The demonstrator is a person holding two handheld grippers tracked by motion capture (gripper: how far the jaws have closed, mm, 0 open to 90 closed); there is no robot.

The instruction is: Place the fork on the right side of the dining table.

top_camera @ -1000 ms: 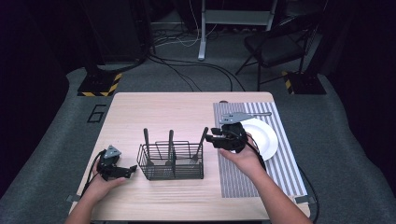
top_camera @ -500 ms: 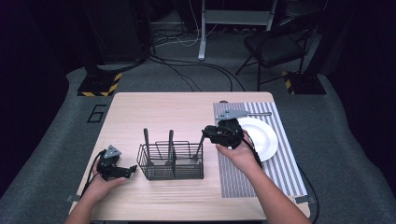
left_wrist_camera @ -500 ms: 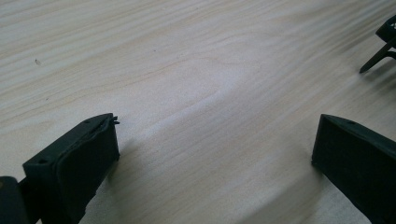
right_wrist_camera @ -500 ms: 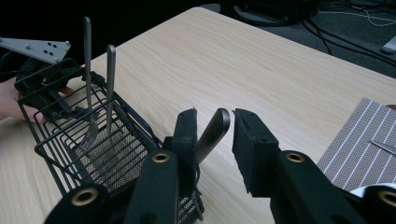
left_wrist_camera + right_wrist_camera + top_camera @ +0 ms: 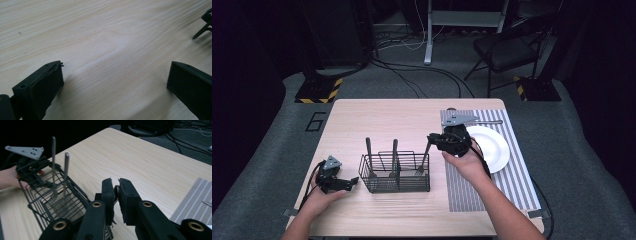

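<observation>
Since the earlier high view, we are noting that the right gripper [image 5: 430,137] has shifted left from the plate side to the right end of the wire caddy [image 5: 395,173], and its jaws have just been closing on the top of a utensil handle [image 5: 425,152]. In the right gripper view the two black pads [image 5: 108,195] are pinching a thin rounded metal end [image 5: 116,191], so we are judging the grip taken, most likely to lift the piece out upright.

We are finding the handle standing in the caddy's right compartment, leaning slightly. Two more slim metal handles [image 5: 53,157] are standing in the compartments to its left, kept vertical by the black wire dividers.

Left of the caddy, the left gripper [image 5: 343,183] is resting low on the pale wood-grain table [image 5: 105,37], jaws wide with nothing between them, apparently idle.

To the right, a striped grey placemat [image 5: 472,187] is carrying a smooth white round plate [image 5: 494,150], and a utensil [image 5: 487,121] is lying on the mat at the plate's far side.
</observation>
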